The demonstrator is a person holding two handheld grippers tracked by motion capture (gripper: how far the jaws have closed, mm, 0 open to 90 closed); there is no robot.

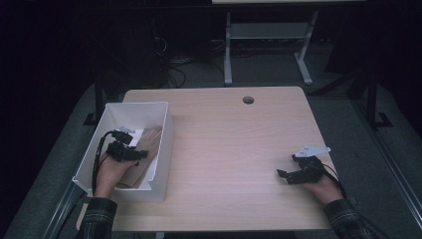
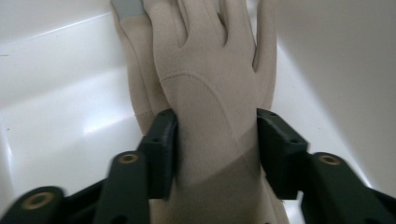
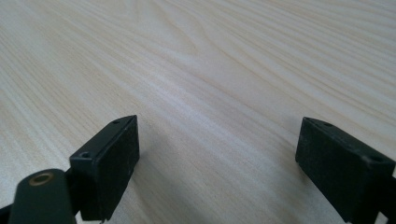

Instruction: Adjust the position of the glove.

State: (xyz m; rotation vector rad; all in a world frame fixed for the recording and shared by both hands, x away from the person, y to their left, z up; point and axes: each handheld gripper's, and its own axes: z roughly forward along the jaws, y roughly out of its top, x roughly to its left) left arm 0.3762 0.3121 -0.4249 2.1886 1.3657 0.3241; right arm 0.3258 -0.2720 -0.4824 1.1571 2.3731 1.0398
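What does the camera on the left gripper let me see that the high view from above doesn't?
The left gripper view shows the beige gloves as gloves, fingers and seams, one with a grey fingertip patch, lying between the open jaws. The high view shows the wooden table, the right gripper and both sleeves. Both show the white bin and the gloves in it.

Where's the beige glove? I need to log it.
In the high view the beige glove lies inside the white bin at the table's left edge, between the left gripper's jaws.

Dim lab or office: bare wooden desk (image 1: 234, 144), cable tangle (image 1: 171, 62) on grey carpet.
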